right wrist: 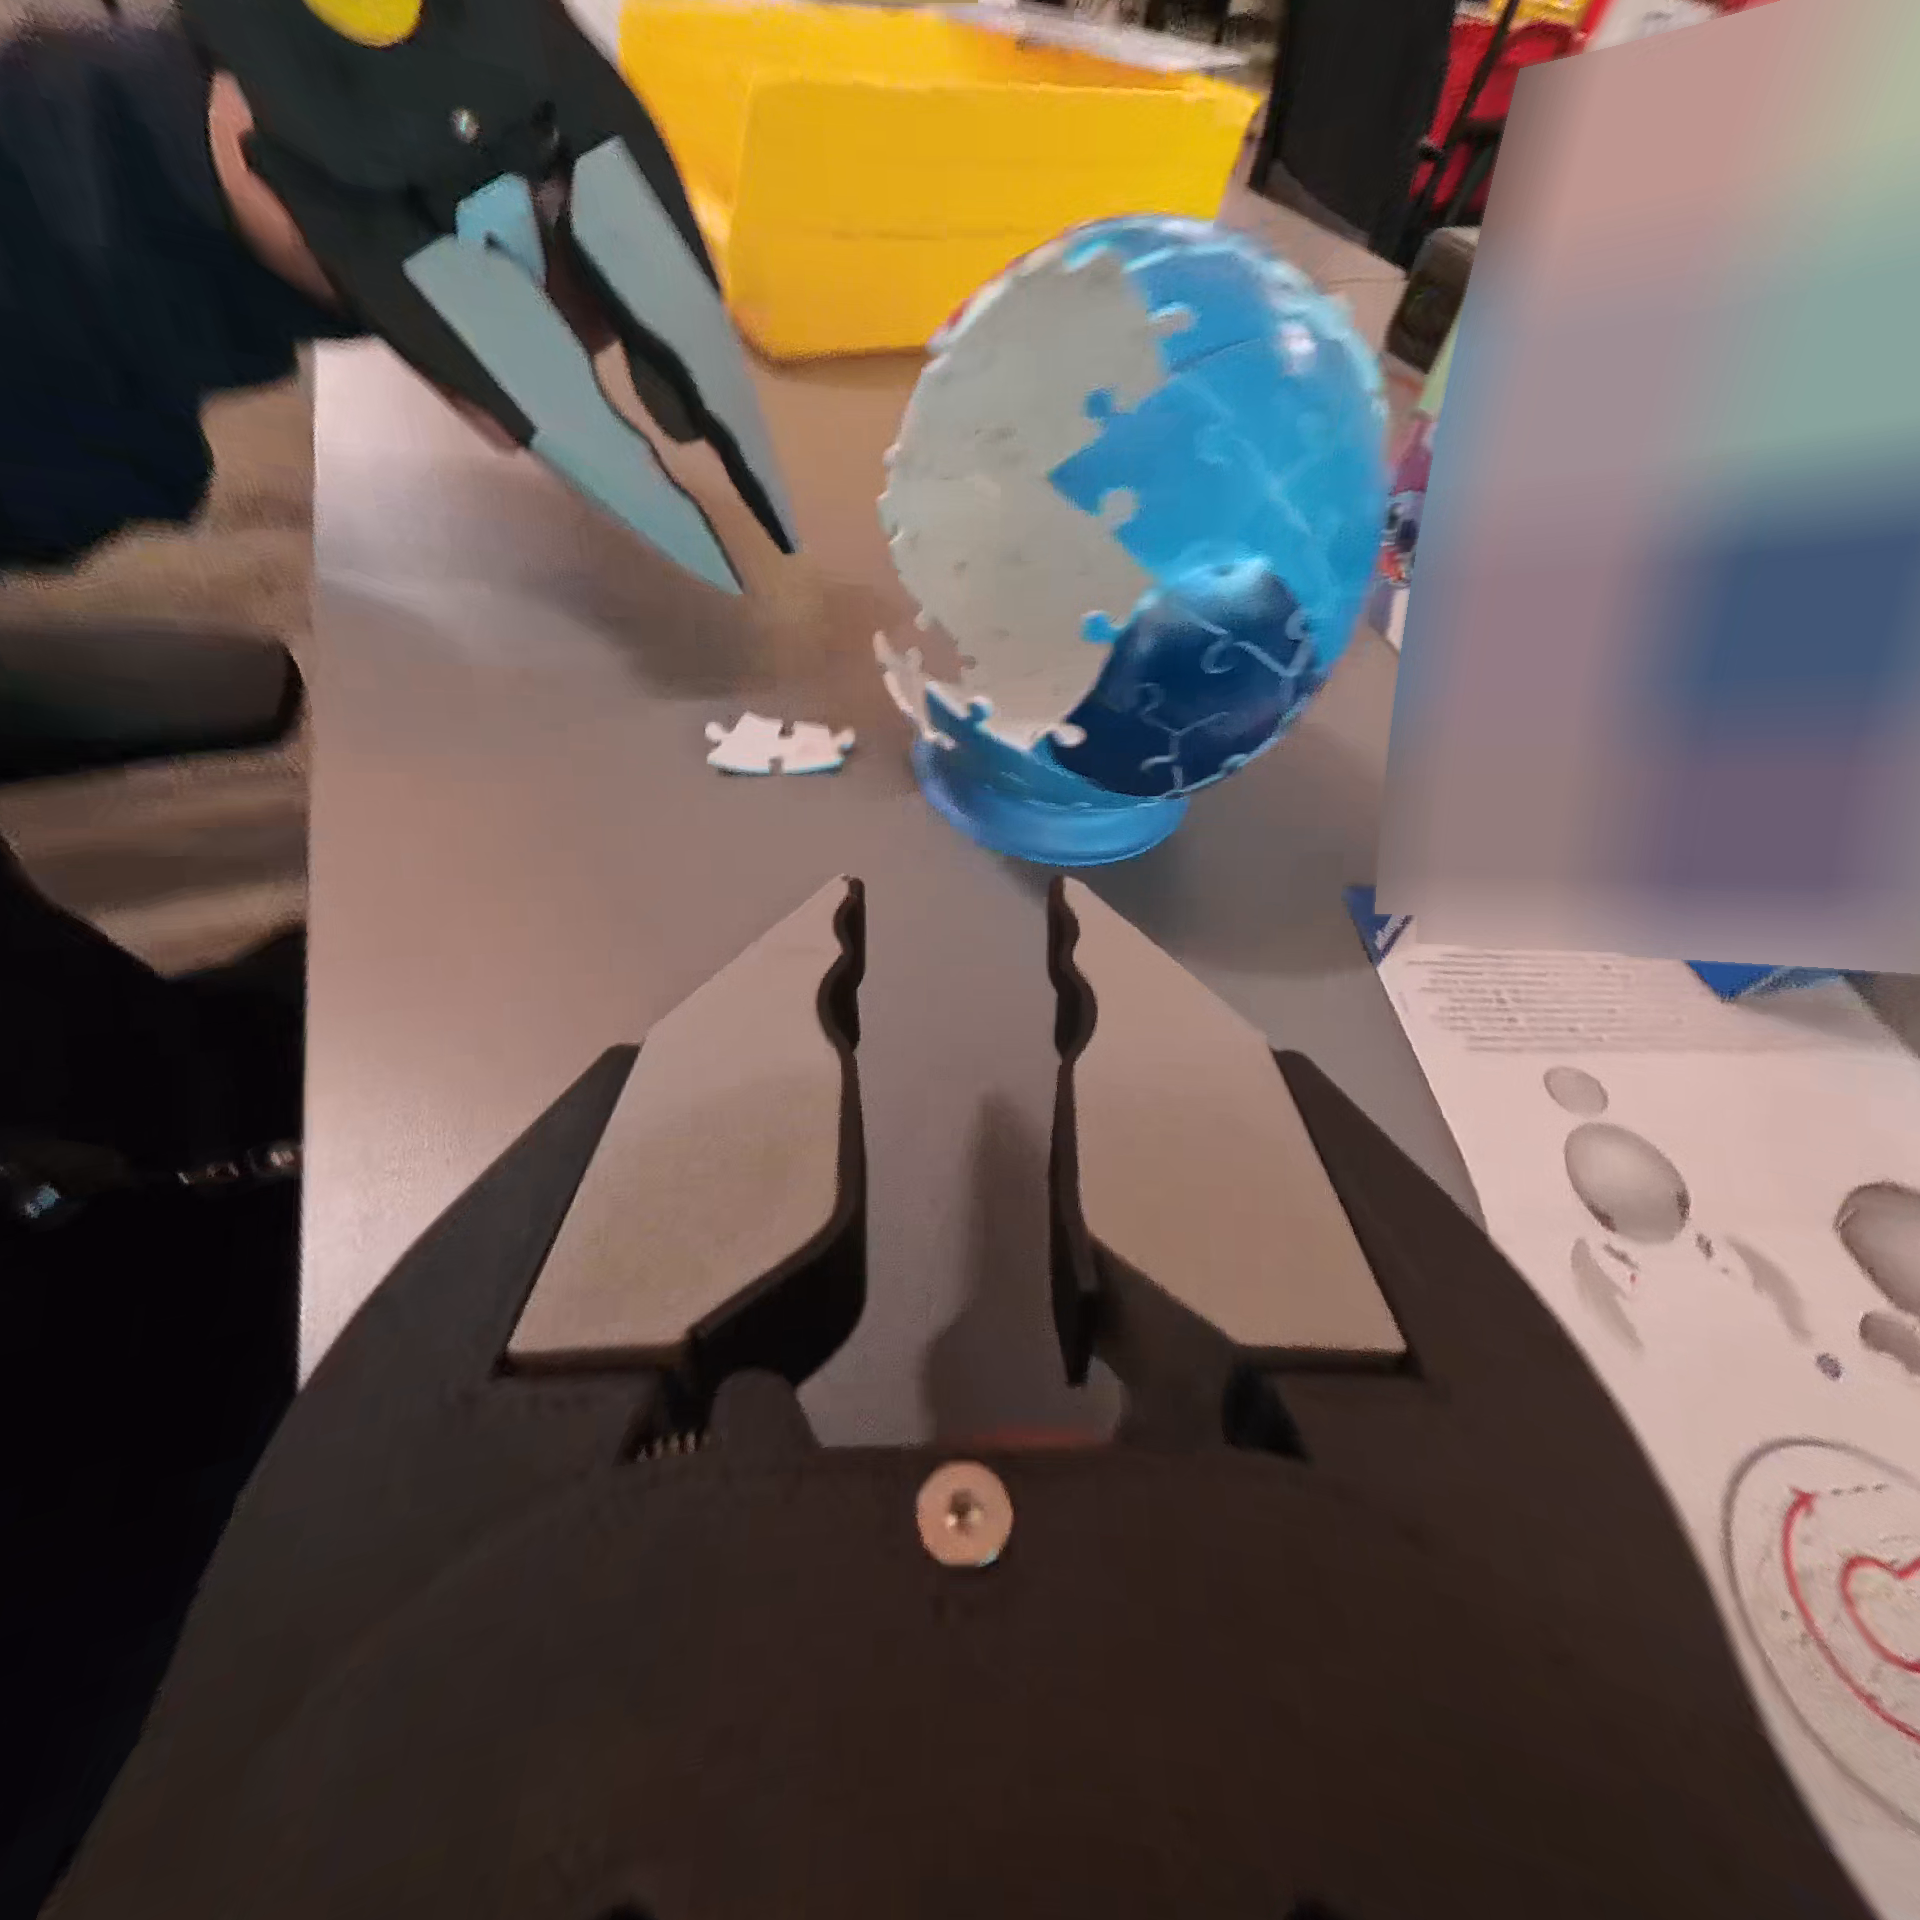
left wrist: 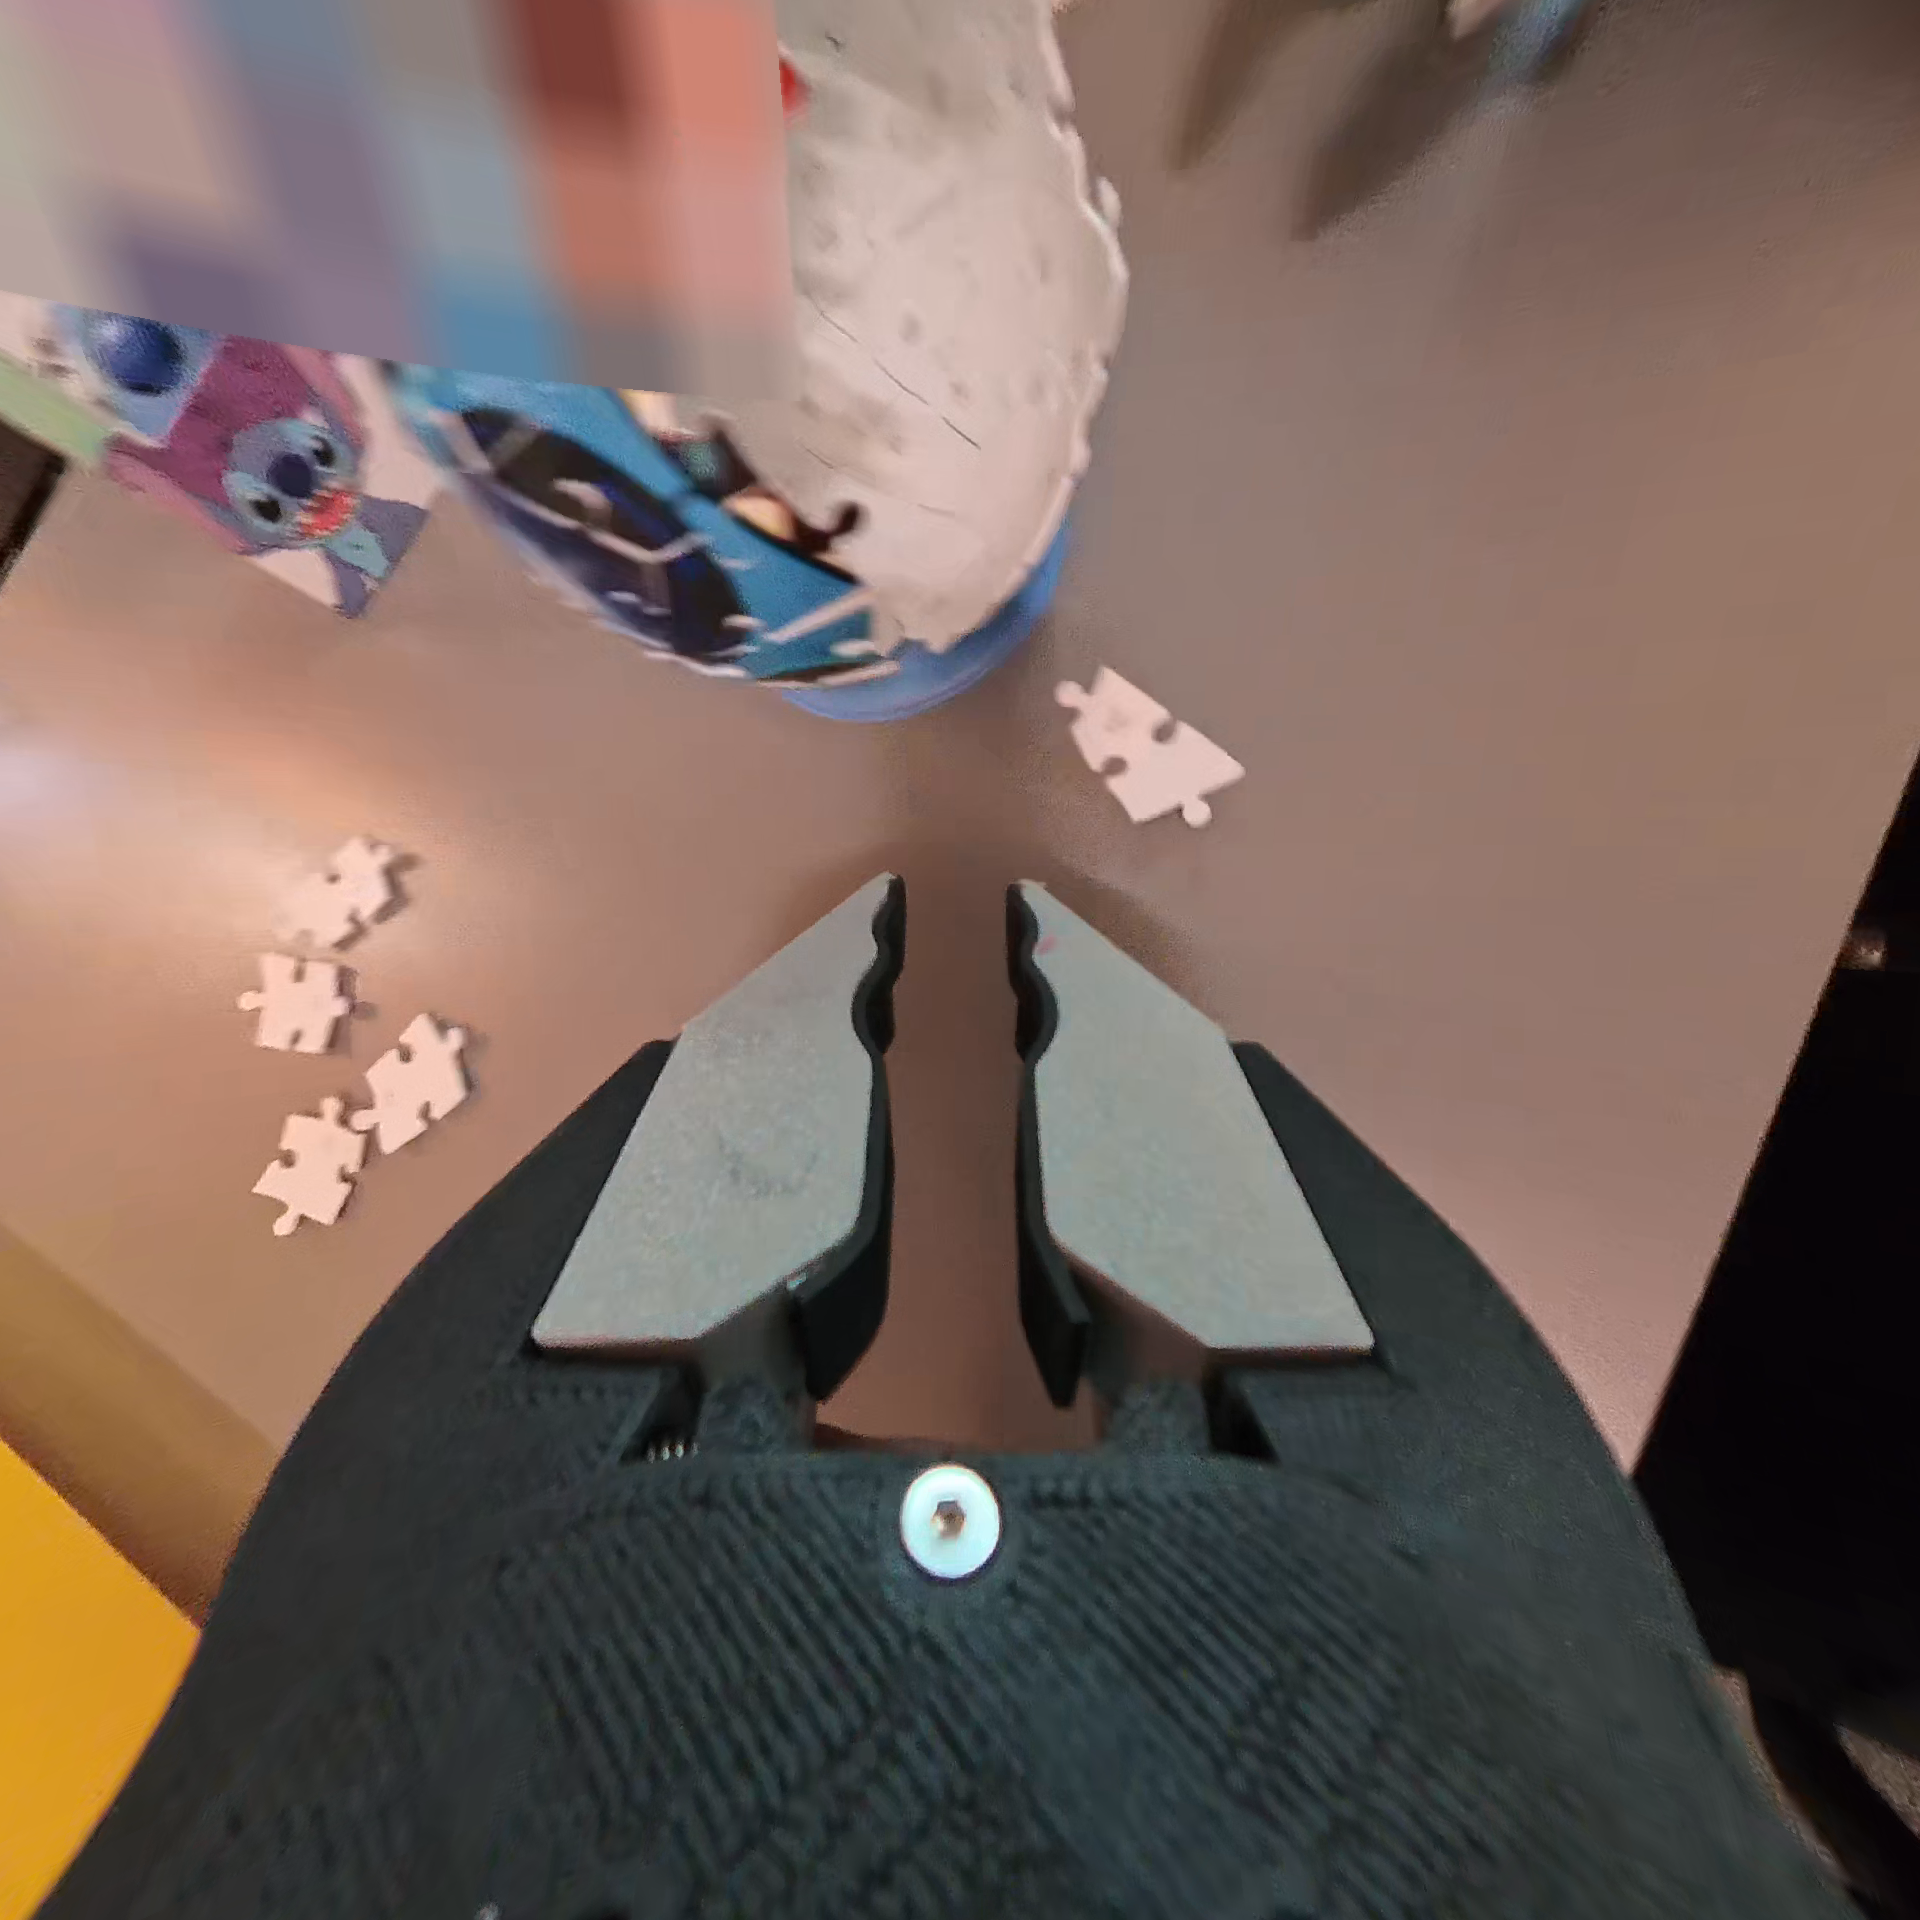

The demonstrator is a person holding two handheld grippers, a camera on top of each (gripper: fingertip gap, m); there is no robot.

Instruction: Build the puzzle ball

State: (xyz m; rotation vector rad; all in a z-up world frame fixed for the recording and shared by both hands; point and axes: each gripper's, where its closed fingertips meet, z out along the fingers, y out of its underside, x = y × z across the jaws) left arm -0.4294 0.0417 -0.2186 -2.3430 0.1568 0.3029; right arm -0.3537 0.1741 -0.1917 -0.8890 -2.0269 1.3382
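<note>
The partly built puzzle ball (right wrist: 1132, 520) stands on a blue ring stand (right wrist: 1049, 816) on the grey table; its open side shows white piece backs and blue insides. In the left wrist view the ball (left wrist: 935, 343) is ahead and above my left gripper (left wrist: 954, 894), which is open and empty. A joined pair of white pieces (left wrist: 1148, 746) lies just right of the stand and also shows in the right wrist view (right wrist: 779, 746). Several loose white pieces (left wrist: 343, 1029) lie to the left. My right gripper (right wrist: 954, 894) is open and empty, short of the stand. The left gripper (right wrist: 764, 566) hovers left of the ball.
A yellow box (right wrist: 935, 187) stands behind the ball. A printed instruction sheet (right wrist: 1683, 1247) lies at the right. A colourful cartoon picture box (left wrist: 281, 468) lies beyond the ball at the left. The table edge (left wrist: 1829, 987) runs at the right.
</note>
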